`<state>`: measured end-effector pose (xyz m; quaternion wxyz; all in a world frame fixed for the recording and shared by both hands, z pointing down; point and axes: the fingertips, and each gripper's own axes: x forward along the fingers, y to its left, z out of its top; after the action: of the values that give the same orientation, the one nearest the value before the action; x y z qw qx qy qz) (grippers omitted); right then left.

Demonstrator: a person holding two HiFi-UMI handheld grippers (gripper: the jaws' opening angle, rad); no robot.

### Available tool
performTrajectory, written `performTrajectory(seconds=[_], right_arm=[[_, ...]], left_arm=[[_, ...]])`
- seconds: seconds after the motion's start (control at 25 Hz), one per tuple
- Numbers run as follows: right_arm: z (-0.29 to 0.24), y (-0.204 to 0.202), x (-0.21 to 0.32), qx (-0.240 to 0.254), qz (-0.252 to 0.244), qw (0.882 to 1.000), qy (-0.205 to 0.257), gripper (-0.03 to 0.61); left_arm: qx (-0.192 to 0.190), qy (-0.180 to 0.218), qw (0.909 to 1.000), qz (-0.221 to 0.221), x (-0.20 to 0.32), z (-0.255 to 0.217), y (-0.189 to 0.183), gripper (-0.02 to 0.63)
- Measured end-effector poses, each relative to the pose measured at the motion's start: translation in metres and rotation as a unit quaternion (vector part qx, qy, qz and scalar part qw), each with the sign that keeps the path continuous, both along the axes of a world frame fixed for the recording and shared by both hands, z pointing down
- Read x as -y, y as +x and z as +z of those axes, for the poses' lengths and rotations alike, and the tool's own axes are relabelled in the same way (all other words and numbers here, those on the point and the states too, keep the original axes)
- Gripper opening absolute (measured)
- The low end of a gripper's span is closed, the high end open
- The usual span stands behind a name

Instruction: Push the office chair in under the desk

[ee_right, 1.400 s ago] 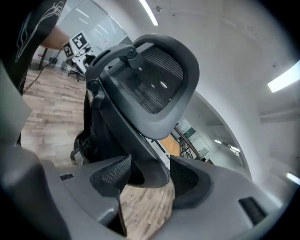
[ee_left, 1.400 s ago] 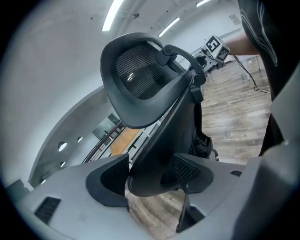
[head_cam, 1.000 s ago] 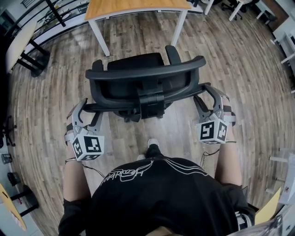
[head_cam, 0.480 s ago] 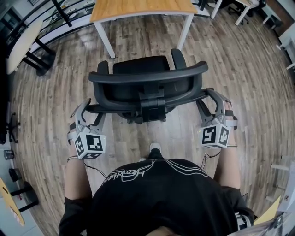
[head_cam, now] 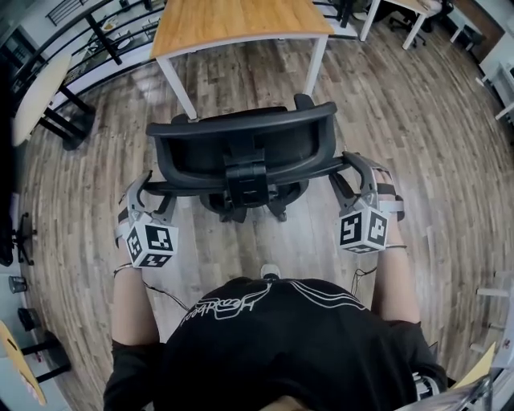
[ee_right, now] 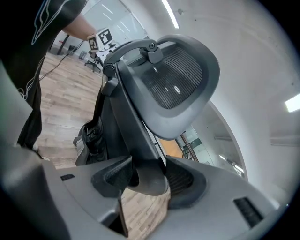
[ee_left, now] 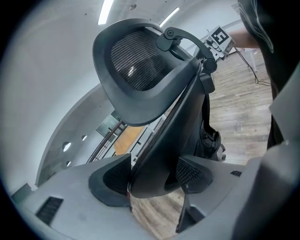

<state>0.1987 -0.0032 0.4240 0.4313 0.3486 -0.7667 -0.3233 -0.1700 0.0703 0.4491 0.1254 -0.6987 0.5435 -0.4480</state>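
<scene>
Pushing a black mesh-backed office chair (head_cam: 241, 144) toward a desk with a light wooden top and white legs (head_cam: 241, 20), a person stands behind the chair with a grey gripper in each hand. The left gripper (head_cam: 148, 189) has its jaws clamped on the left end of the backrest's black plastic frame. The right gripper (head_cam: 347, 168) has its jaws clamped on the right end in the same way. Each gripper view shows the frame edge pinched between two ribbed pads. The chair stands on the brown wood-plank floor (head_cam: 418, 104), facing the gap between the desk's two near legs, close to the desk edge but not yet under it. The push looks partly done. The next move calls for an even forward shove from both sides, so that the chair rolls straight between the legs without swivelling into one. No container is in view.
</scene>
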Motion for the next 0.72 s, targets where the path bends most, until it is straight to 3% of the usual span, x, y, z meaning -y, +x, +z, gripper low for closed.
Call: performTrajectory(seconds=[0.72], right_arm=[[0.003, -0.058, 0.067, 0.006, 0.016, 1.0, -0.014, 0.249]], left_arm=[[0.001, 0.001, 0.9999, 0.011, 0.08, 0.003, -0.061, 0.273]])
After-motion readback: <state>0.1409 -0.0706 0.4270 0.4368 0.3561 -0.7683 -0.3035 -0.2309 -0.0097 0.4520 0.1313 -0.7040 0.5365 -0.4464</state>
